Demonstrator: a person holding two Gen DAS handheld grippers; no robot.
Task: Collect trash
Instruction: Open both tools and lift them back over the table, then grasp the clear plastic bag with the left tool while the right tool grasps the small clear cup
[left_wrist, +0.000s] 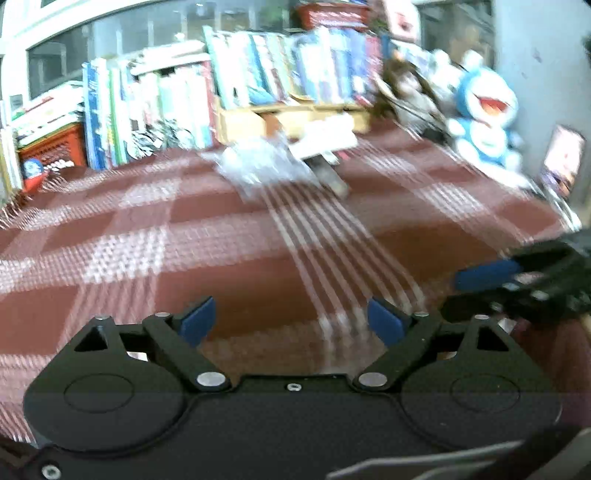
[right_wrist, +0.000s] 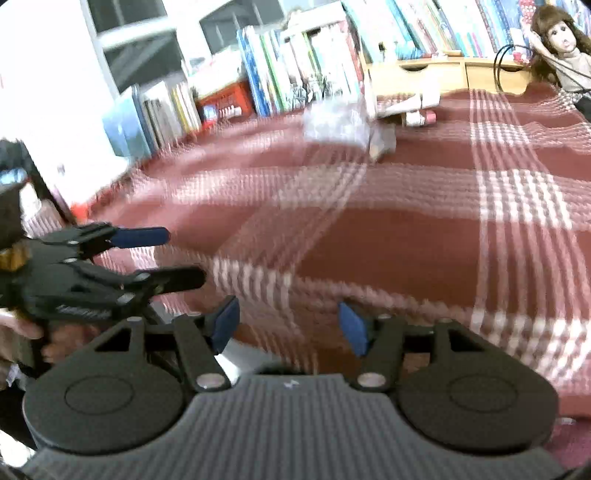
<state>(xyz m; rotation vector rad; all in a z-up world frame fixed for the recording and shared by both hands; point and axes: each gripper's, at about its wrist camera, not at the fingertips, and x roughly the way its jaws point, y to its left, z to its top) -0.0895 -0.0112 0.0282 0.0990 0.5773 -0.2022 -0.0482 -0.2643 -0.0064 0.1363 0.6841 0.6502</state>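
At the far side of the red-and-white checked cloth (left_wrist: 155, 258), just in front of the row of books (left_wrist: 177, 99) and the low wooden drawer unit (left_wrist: 291, 118), lies the trash: a crumpled clear plastic wrapper (left_wrist: 258, 166), with a pale flat piece that looks like paper or card (left_wrist: 325, 142) and a small dark object (left_wrist: 332, 177) touching or just beside it; blur makes it impossible to say exactly what the last two are. The right wrist view shows the same wrapper (right_wrist: 338, 123) well away from both tools, with a small pink-and-white item (right_wrist: 421, 117) near it, too smeared to name. The left gripper (left_wrist: 291, 323) has its blue pads wide apart with nothing between them, and the right gripper (right_wrist: 288, 325) is likewise parted and empty; both hover over bare cloth at the near side, each visible at the edge of the other's view. The wrapper appears very light, soft and springy, so it would probably collapse under the pads rather than resist, and its glossy film may slip. A pinch on a bunched fold or raised ridge seems a better hold than a flat edge, low enough to gather several layers without snagging the cloth. The paper piece looks thin and stiff enough to be taken by a lifted edge. A blue plush toy (left_wrist: 484, 114) and a doll (right_wrist: 561, 44) stand off to the side.
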